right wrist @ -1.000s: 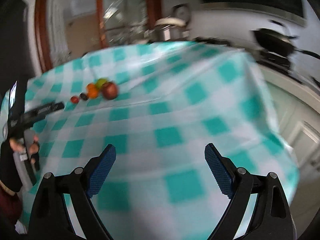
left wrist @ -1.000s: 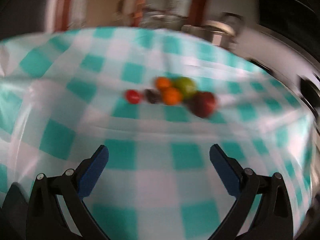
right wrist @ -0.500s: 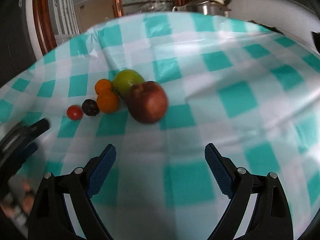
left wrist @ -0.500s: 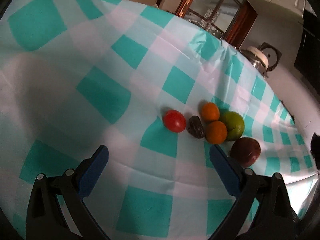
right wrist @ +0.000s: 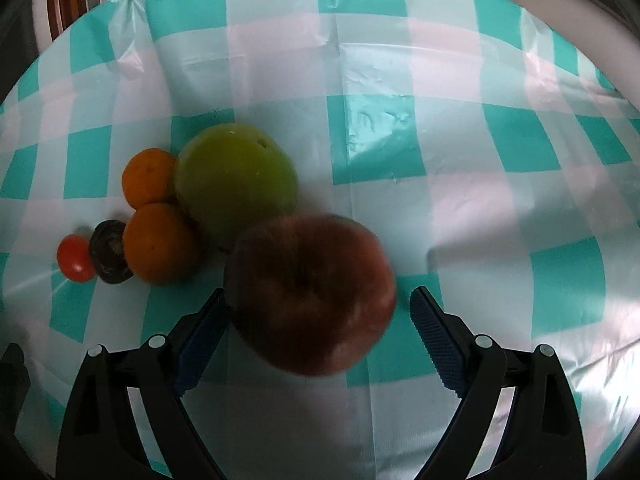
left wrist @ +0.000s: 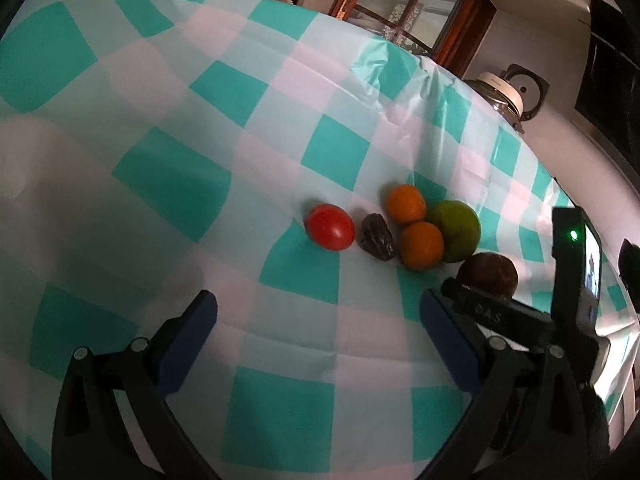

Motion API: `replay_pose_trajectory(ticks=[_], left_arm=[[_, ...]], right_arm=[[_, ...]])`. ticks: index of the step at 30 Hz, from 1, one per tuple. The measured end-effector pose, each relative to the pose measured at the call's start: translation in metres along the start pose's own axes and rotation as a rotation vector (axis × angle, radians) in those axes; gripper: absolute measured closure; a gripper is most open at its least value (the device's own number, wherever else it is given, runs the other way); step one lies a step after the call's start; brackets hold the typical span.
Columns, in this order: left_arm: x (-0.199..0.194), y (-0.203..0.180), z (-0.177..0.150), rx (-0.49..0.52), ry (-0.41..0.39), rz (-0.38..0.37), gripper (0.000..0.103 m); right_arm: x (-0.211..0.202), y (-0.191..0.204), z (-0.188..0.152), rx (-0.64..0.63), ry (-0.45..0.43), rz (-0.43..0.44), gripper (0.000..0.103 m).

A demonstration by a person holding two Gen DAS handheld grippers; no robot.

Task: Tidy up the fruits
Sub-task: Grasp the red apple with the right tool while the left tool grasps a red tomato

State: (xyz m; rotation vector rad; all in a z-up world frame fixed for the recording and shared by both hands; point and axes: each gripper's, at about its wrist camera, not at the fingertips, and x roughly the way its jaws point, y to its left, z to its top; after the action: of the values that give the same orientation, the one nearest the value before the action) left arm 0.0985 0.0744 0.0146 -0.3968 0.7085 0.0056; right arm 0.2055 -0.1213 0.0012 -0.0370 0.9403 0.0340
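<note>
A cluster of fruit lies on a teal-and-white checked tablecloth (left wrist: 172, 184). In the left wrist view I see a red tomato (left wrist: 330, 227), a dark wrinkled fruit (left wrist: 377, 237), two oranges (left wrist: 406, 204) (left wrist: 422, 245), a green apple (left wrist: 458, 230) and a dark red apple (left wrist: 489, 274). My left gripper (left wrist: 318, 332) is open, a little short of the tomato. My right gripper (right wrist: 318, 320) is open with the dark red apple (right wrist: 310, 296) between its fingers; it touches the left pad. The green apple (right wrist: 236, 180) sits just behind.
The right gripper's body (left wrist: 560, 312) shows at the right of the left wrist view, beside the red apple. A kettle (left wrist: 506, 92) stands beyond the table's far edge, with a wooden-framed glass door behind. The tablecloth (right wrist: 460, 120) has creases.
My right gripper has moved in close until the red apple lies between its fingers. My left gripper has moved slightly nearer the fruit. The right gripper now shows in the left view.
</note>
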Motion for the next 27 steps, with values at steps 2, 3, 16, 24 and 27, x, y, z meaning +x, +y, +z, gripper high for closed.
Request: replay_pose_trajectory(ticks=[2, 3, 16, 24, 27], left_arm=[[0.001, -0.001, -0.001, 0.005, 0.011, -0.009, 0.002], [0.001, -0.001, -0.001, 0.006, 0.012, -0.010, 0.002], [0.016, -0.017, 0.003, 0.103, 0.056, -0.025, 0.002], [0.057, -0.025, 0.036, 0.290, 0.108, 0.074, 0.018], [0.067, -0.034, 0.040, 0.384, 0.114, 0.098, 0.025]], right_arm=[[0.000, 0.001, 0.001, -0.015, -0.009, 0.009, 0.023], [0.000, 0.001, 0.001, -0.021, -0.015, 0.019, 0.028], [-0.006, -0.039, 0.002, 0.148, -0.062, 0.175, 0.039], [-0.007, -0.055, 0.002, 0.208, -0.075, 0.214, 0.038], [-0.005, -0.058, 0.004, 0.208, -0.075, 0.215, 0.038]])
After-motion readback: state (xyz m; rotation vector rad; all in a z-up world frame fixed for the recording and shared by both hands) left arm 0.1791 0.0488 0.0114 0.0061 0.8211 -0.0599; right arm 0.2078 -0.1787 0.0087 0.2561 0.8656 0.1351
